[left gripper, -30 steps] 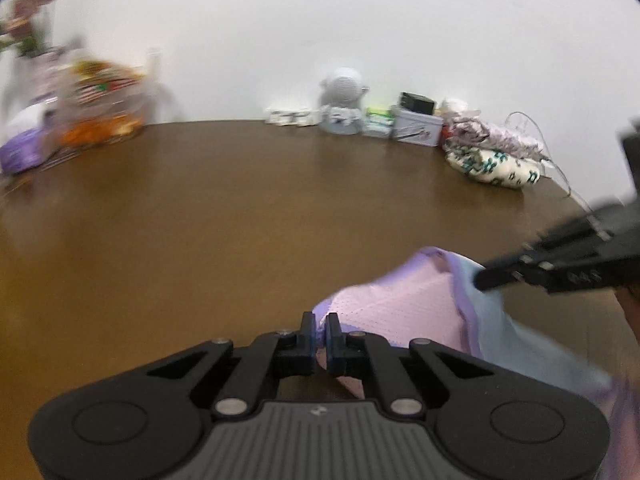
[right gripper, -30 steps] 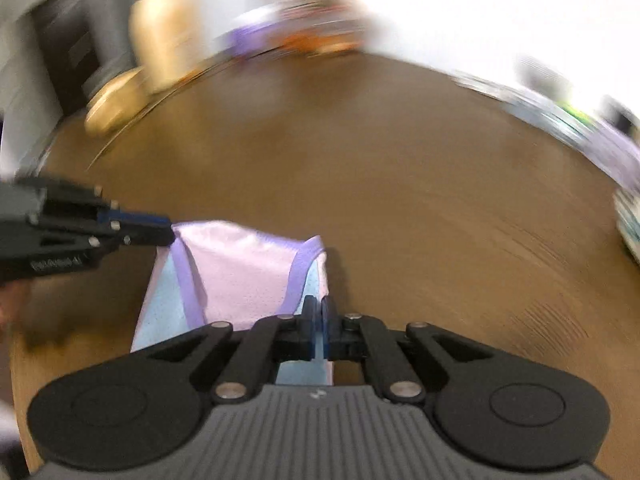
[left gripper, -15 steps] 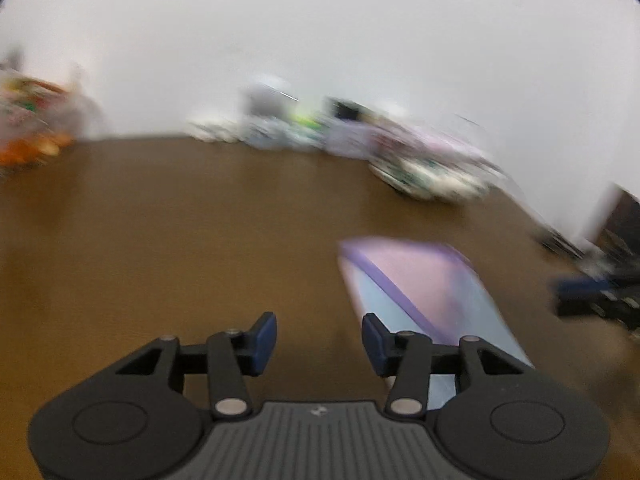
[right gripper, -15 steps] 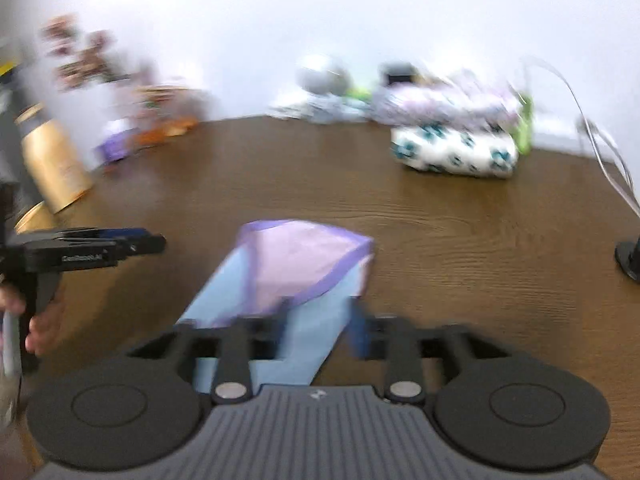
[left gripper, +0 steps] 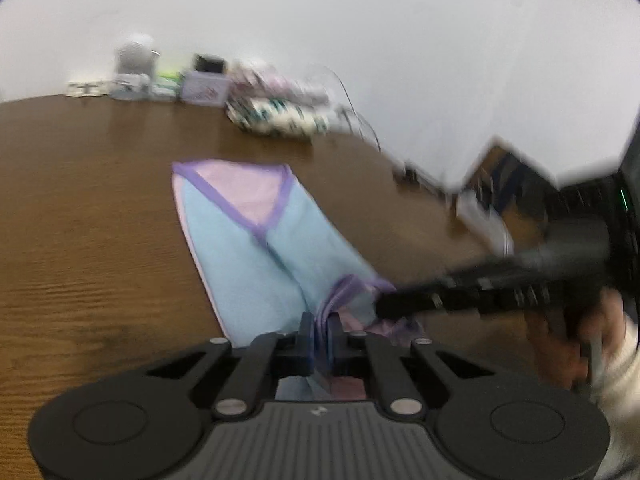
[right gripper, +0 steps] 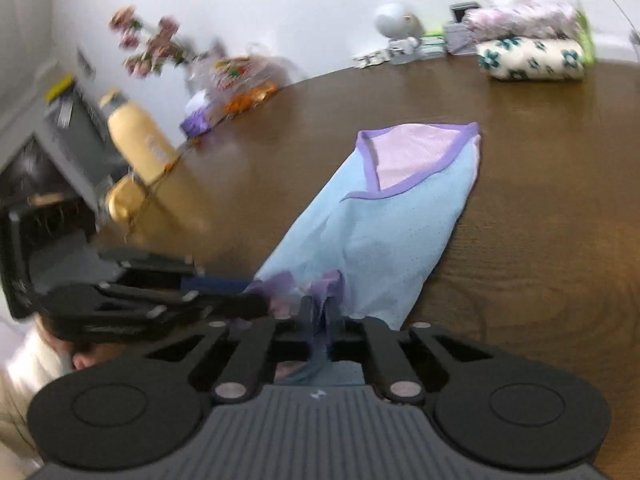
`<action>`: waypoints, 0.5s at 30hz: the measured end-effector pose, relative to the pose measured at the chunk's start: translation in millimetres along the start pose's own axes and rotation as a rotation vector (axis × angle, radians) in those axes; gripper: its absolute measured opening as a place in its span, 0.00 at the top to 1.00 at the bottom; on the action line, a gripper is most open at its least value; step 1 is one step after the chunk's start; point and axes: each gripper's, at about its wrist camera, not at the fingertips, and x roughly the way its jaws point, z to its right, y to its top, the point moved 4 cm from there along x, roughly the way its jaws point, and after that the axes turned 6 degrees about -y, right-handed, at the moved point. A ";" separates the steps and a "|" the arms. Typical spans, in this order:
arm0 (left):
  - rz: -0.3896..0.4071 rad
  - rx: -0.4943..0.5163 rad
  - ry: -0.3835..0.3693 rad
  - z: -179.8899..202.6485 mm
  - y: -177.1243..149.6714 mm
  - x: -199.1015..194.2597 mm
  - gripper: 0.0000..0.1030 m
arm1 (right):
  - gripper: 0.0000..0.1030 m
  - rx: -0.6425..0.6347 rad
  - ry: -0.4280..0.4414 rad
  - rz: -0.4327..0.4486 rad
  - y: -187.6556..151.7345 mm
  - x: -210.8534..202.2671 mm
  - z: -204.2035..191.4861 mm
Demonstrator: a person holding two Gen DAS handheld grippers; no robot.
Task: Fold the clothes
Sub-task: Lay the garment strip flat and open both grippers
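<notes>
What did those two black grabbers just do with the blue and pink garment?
Both let go of the garment's far end, drew back to its near purple-trimmed edge, and their jaws have just closed on it: left gripper, right gripper. The garment stayed folded lengthwise on the brown table.
</notes>
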 end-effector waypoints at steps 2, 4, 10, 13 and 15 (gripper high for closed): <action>0.056 -0.064 0.014 -6.0 8.4 -1.5 0.95 | 0.97 0.020 -0.052 0.081 5.5 -6.7 -0.6; 0.099 -0.137 0.056 -13.5 12.5 -1.6 0.85 | 0.96 0.093 -0.113 0.148 10.7 -9.8 5.9; 0.070 -0.203 0.060 -23.3 9.5 -9.6 0.50 | 0.63 0.090 -0.177 0.199 2.9 -14.1 12.2; 0.035 -0.142 0.028 -14.5 -1.1 -19.3 0.52 | 0.62 0.052 -0.126 0.198 -6.1 -26.0 8.5; 0.016 -0.099 0.035 -5.5 -7.1 -13.6 0.54 | 0.63 0.026 -0.115 0.173 -10.9 -24.4 4.5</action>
